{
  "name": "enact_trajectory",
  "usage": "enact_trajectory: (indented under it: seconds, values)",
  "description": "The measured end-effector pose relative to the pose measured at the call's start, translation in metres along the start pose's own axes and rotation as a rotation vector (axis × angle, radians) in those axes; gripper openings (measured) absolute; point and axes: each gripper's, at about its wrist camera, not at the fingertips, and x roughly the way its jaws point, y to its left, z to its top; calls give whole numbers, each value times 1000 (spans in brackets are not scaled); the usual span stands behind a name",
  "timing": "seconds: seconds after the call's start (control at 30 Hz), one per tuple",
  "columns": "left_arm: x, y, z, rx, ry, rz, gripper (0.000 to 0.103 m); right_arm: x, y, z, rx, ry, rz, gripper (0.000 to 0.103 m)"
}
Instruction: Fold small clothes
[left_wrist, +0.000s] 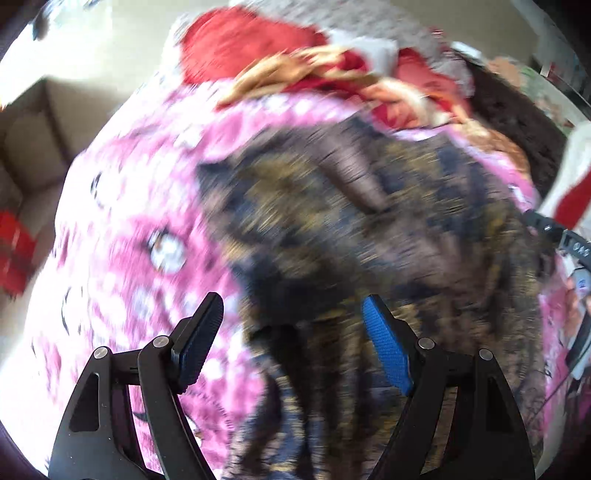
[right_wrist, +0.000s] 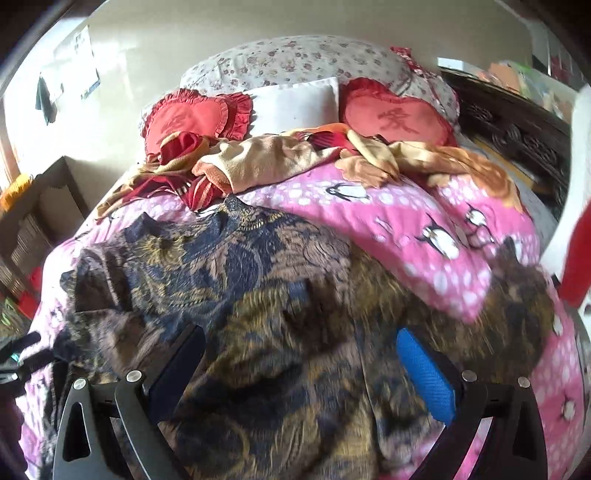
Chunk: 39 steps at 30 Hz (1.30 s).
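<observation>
A dark garment with a brown, navy and gold pattern (right_wrist: 236, 280) lies spread and rumpled on a pink penguin-print bedcover (right_wrist: 399, 218). It also shows, blurred, in the left wrist view (left_wrist: 369, 229). My right gripper (right_wrist: 301, 354) is open above the garment's near part, nothing between its fingers. My left gripper (left_wrist: 293, 325) is open over the garment's left edge, where it meets the pink cover (left_wrist: 122, 221). The other gripper's black body (left_wrist: 565, 240) shows at the right edge of the left wrist view.
A heap of tan and red clothes (right_wrist: 280, 155) lies across the bed's middle. Two red heart pillows (right_wrist: 192, 118) and a white pillow (right_wrist: 295, 103) sit at the head. Dark carved furniture (right_wrist: 517, 136) stands on the right, a cardboard box (right_wrist: 40, 206) on the left.
</observation>
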Motion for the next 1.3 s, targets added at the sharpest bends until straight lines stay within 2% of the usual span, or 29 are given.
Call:
enact_trajectory:
  seconds: [0.07, 0.13, 0.2, 0.23, 0.3, 0.33, 0.4, 0.5, 0.6, 0.63, 0.67, 0.7, 0.77, 0.8, 0.87, 0.93, 0.97, 1.03, 1.13, 1.23, 1.3]
  values:
    - [13, 7, -5, -30, 31, 22, 79, 17, 4, 7, -31, 17, -13, 100]
    - [19, 10, -7, -46, 44, 26, 79, 34, 7, 14, -60, 41, -41, 83]
    - [23, 10, -8, -46, 54, 33, 79, 53, 8, 19, -80, 87, 1, 50]
    - [25, 8, -9, -40, 59, 40, 79, 59, 9, 19, -90, 106, 22, 44]
    - [30, 7, -9, -33, 64, 49, 79, 60, 15, 17, -163, 105, 2, 8]
    - [31, 6, -10, -31, 64, 50, 79, 53, 16, 17, -175, 89, 11, 7]
    - [37, 9, -10, -31, 64, 51, 79, 34, 10, 21, -143, 37, 42, 7]
    - [40, 6, -10, -33, 63, 61, 79, 15, -15, 32, -43, -42, -18, 7]
    - [42, 2, -6, -20, 63, 73, 79, 37, -33, 38, 11, 2, -48, 8]
    - [42, 1, -5, -19, 65, 72, 79, 47, -37, 39, 17, 36, -45, 13]
    - [39, 2, -4, -19, 62, 63, 79, 55, -42, 39, 23, 73, -44, 27]
    - [35, 3, -5, -20, 55, 52, 79, 51, -48, 39, 47, 67, -52, 45]
    - [31, 5, -4, -22, 46, 49, 79, 29, -65, 35, 133, 1, -23, 63]
    - [28, 5, -3, -23, 42, 48, 79, 13, -76, 31, 187, -29, -9, 67]
    - [25, 6, -2, -33, 30, 41, 79, -2, -86, 23, 242, -35, 25, 67]
    - [23, 8, -2, -49, 25, 37, 79, -4, -82, 15, 271, -5, 102, 67]
    - [22, 9, -1, -56, 24, 34, 79, -1, -74, 12, 261, 10, 108, 67]
    - [22, 8, -2, -62, 29, 39, 79, 5, -54, 12, 191, 20, 58, 67]
    - [17, 11, -6, -55, 30, 56, 79, 22, -28, 12, 20, 14, -87, 67]
    - [11, 21, -11, -45, 26, 89, 79, 39, -30, -7, -104, 124, -282, 67]
    - [7, 36, -15, -62, 27, 107, 79, 30, -42, -20, -85, 117, -285, 67]
